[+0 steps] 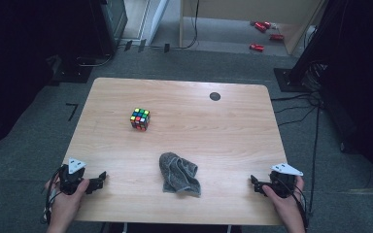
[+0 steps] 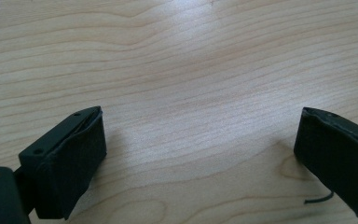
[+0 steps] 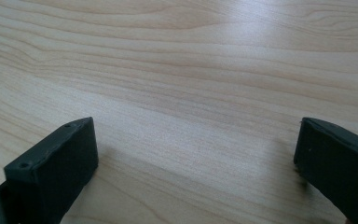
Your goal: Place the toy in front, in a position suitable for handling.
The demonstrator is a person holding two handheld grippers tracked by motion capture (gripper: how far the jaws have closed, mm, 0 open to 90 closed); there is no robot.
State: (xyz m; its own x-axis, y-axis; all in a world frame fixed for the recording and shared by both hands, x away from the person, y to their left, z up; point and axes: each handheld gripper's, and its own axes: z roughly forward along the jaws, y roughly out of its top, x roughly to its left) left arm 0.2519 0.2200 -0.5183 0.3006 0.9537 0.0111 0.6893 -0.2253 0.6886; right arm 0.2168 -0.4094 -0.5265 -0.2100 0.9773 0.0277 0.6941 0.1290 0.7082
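Note:
A scrambled colour cube (image 1: 140, 119) stands on the wooden table (image 1: 184, 102), left of centre. A crumpled grey cloth (image 1: 178, 174) lies near the front edge, in the middle. My left gripper (image 1: 100, 180) rests at the front left corner, held by a hand, jaws pointing right toward the cloth. In the left gripper view the left gripper (image 2: 200, 140) is open wide over bare wood. My right gripper (image 1: 255, 184) rests at the front right, jaws pointing left toward the cloth. In the right gripper view the right gripper (image 3: 196, 149) is open, with nothing between its fingers.
A dark round cable hole (image 1: 215, 96) sits near the table's far right. Beyond the table are grey carpet, black stands with cables at the right, and several red items (image 1: 264, 34) on the floor by a wooden panel.

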